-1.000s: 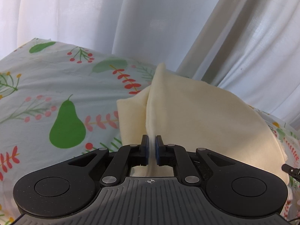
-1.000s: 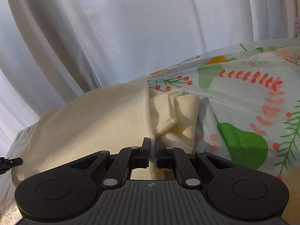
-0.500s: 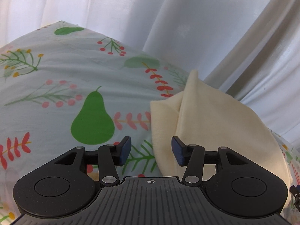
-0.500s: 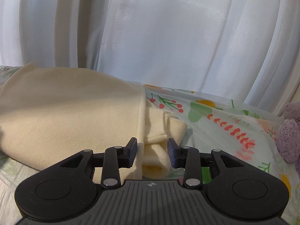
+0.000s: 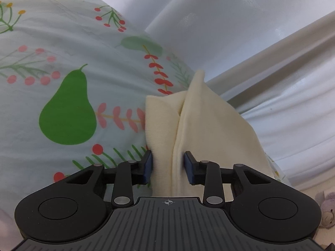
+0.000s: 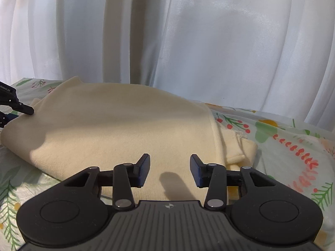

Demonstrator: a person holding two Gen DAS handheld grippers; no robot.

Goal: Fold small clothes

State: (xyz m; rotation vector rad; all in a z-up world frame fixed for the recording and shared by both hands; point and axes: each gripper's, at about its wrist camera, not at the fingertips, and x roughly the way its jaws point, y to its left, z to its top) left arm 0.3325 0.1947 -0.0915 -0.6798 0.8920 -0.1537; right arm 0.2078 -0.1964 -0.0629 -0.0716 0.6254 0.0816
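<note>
A cream garment [image 5: 209,129] lies folded on the pear-print bedsheet [image 5: 69,104]. My left gripper [image 5: 168,165] straddles the garment's near left end, where a layered fold ridge runs between the fingers. Its jaws are closing and the left pad [image 5: 148,164] is at the cloth's edge. In the right wrist view the garment [image 6: 125,121] spreads wide, with a folded sleeve or flap [image 6: 238,146] sticking out on its right. My right gripper [image 6: 170,169] hovers over the near edge with its jaws apart and closing, gripping nothing. The left gripper's finger [image 6: 23,109] shows at the garment's far left.
White curtains [image 6: 188,41] hang right behind the bed. A purple plush toy [image 5: 328,209] sits at the lower right in the left wrist view. The printed sheet [image 6: 293,146] continues to the right of the garment.
Both grippers were shut on the garment's fold a second ago and have let go. The left swung aside and came back around the end fold; the right shifted left over the garment's body.
</note>
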